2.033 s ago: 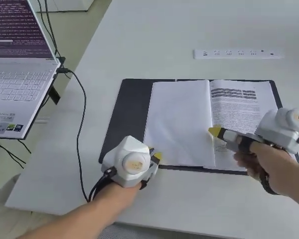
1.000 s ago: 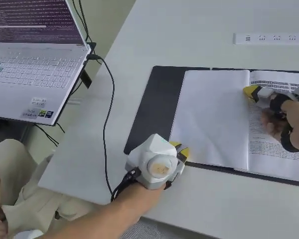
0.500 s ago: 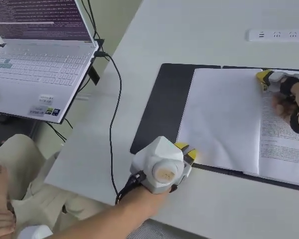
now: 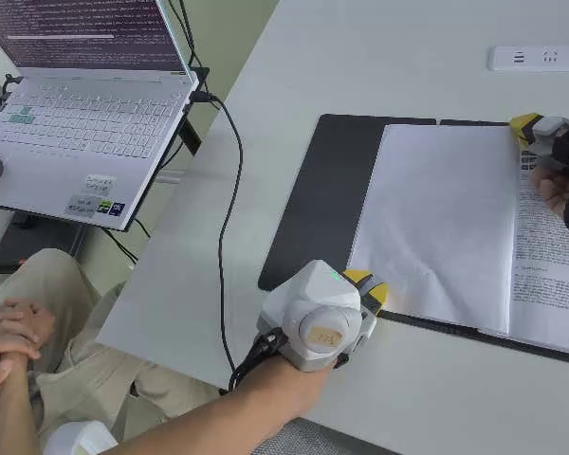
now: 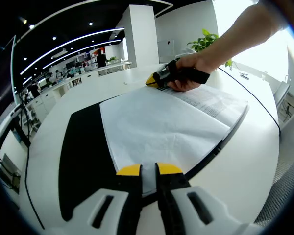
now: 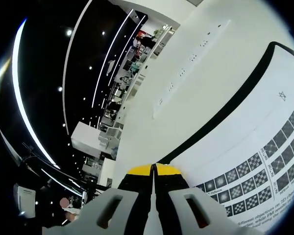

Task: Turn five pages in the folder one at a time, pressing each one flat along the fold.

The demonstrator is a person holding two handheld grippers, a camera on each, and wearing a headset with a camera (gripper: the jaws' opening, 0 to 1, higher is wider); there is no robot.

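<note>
A black folder lies open on the white desk. A blank white page is turned over to its left half, and a printed page lies on the right. My left gripper rests at the near left corner of the blank page, its yellow jaws nearly closed with a thin gap and nothing between them. My right gripper sits at the far end of the fold, shut, tips down on the paper. In its own view the right gripper points past the printed page at the folder's top edge.
An open laptop stands on the left, its black cable running down the desk beside the folder. A white power strip lies beyond the folder. Another person's clasped hands show at the lower left, off the desk.
My right gripper has slid along the fold from the near part of the page to its far end. The left gripper has stayed at the page corner. The head camera has swung left.
</note>
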